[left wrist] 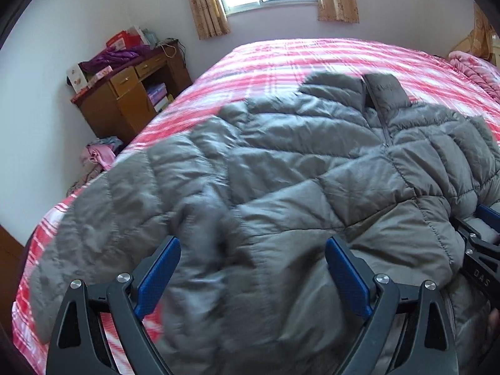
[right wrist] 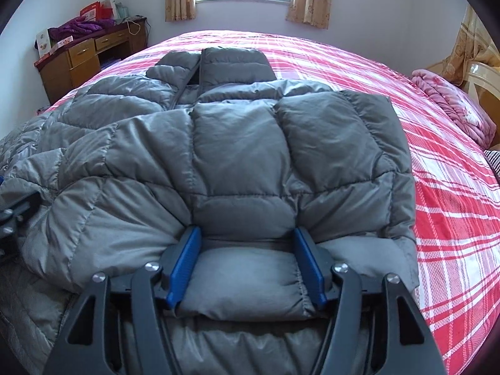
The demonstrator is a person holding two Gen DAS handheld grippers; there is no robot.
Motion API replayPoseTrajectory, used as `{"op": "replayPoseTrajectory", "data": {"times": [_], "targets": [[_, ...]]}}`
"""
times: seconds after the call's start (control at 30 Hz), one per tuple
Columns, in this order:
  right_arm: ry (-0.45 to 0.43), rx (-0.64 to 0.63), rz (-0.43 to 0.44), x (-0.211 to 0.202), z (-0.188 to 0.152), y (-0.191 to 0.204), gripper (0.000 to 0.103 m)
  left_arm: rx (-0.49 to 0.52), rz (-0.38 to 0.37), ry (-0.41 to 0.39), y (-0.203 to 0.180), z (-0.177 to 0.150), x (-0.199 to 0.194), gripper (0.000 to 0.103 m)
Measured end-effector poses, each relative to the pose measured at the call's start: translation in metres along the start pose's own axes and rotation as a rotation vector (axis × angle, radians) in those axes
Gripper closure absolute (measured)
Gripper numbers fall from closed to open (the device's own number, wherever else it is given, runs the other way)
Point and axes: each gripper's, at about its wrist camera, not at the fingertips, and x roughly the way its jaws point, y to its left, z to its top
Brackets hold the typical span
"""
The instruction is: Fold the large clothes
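Note:
A grey quilted down jacket lies spread on the bed, collar towards the window. One sleeve is folded across its front, and the cuff sits between the blue pads of my right gripper. The pads press on both sides of the cuff and the fabric puckers at the tips. My left gripper hovers over the jacket's left part with its jaws wide apart and nothing gripped; the fabric under it is blurred. The right gripper also shows at the right edge of the left wrist view.
The bed carries a red and white plaid cover. A pink quilt is bunched at the right by the headboard. A wooden desk with boxes and purple cloth stands left of the bed, and clothes lie on the floor beside it.

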Motion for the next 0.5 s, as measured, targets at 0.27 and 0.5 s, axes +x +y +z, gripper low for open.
{"op": "replayPoseTrajectory", "data": {"times": [0.27,0.5], "targets": [[-0.042,-0.016,0.018,-0.044,-0.011,-0.005,0.012,-0.151,0.226,0.027,0.158,-0.033,-0.031,0.009],[-0.128,-0.157,0.039,-0.087,-0.053,0.016,0.005,-0.386,0.366,0.092,0.3,-0.086,-0.043,0.009]]}}
